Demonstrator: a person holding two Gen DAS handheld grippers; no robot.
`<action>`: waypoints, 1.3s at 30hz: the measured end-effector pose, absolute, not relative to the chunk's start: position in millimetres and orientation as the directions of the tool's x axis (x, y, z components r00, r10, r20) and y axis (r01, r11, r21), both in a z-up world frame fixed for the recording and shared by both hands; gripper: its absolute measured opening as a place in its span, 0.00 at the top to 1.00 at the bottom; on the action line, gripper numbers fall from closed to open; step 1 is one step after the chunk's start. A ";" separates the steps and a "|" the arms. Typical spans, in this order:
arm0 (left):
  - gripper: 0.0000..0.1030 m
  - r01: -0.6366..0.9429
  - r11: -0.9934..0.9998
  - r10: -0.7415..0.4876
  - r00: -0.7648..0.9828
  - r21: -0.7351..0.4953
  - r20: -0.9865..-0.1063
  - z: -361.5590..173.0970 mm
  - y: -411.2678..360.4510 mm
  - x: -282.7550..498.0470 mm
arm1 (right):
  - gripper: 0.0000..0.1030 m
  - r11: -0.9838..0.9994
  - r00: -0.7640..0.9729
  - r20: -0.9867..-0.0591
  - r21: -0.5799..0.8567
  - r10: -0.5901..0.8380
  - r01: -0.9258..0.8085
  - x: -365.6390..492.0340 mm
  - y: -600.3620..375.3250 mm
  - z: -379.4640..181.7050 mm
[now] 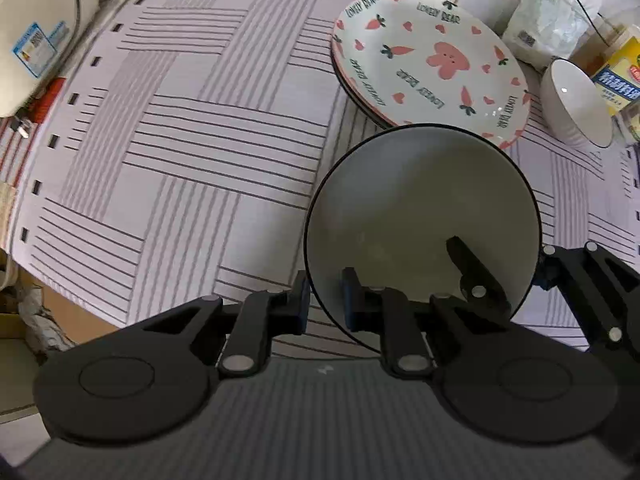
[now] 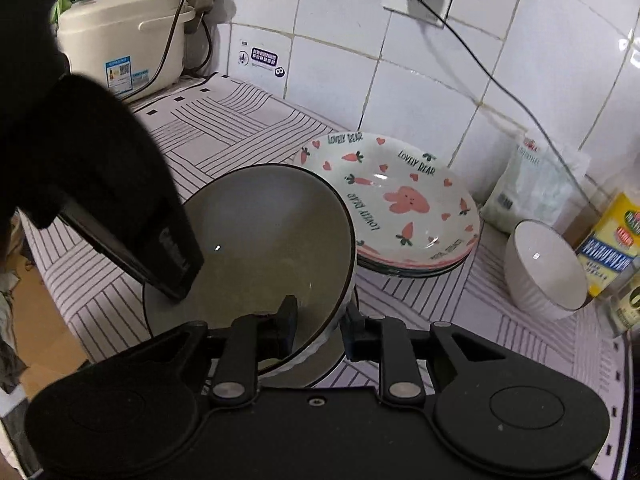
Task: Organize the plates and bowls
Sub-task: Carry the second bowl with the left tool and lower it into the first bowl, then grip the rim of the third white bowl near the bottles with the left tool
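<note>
A white bowl with a dark rim hangs tilted over the striped cloth. My left gripper is shut on its near-left rim, one finger inside and one outside. My right gripper straddles the opposite rim, its jaws a little apart and open. A second dark rim shows just under the bowl. Behind it is a stack of rabbit-and-carrot plates. A small white ribbed bowl lies tilted at the right.
A cream rice cooker stands at the back left. A white bag and a yellow-labelled bottle line the tiled wall on the right. A black cable hangs there. The counter edge drops off at the left.
</note>
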State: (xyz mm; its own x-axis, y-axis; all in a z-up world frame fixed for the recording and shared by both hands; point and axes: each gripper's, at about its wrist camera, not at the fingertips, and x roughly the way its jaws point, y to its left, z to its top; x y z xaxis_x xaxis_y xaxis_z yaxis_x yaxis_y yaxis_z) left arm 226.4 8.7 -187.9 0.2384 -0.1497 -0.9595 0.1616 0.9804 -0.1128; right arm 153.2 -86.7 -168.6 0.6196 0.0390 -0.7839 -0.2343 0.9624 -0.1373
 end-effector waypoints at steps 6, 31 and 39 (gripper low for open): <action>0.87 0.207 0.975 -0.132 0.245 -0.081 -0.960 -189.4 -1.0 224.8 | 0.73 0.943 0.636 -0.770 -0.243 -0.047 -0.225 150.6 -82.5 -178.7; 0.75 0.382 0.923 -0.210 0.396 -0.047 -0.894 -104.9 -85.8 199.3 | 0.51 0.993 0.757 -0.652 0.114 0.046 0.038 105.1 -275.9 -131.7; 0.55 0.401 0.909 -0.301 0.441 -0.114 -0.846 -114.9 -149.7 222.6 | 0.28 1.000 0.754 -0.656 0.003 -0.019 0.027 122.3 -314.2 -158.8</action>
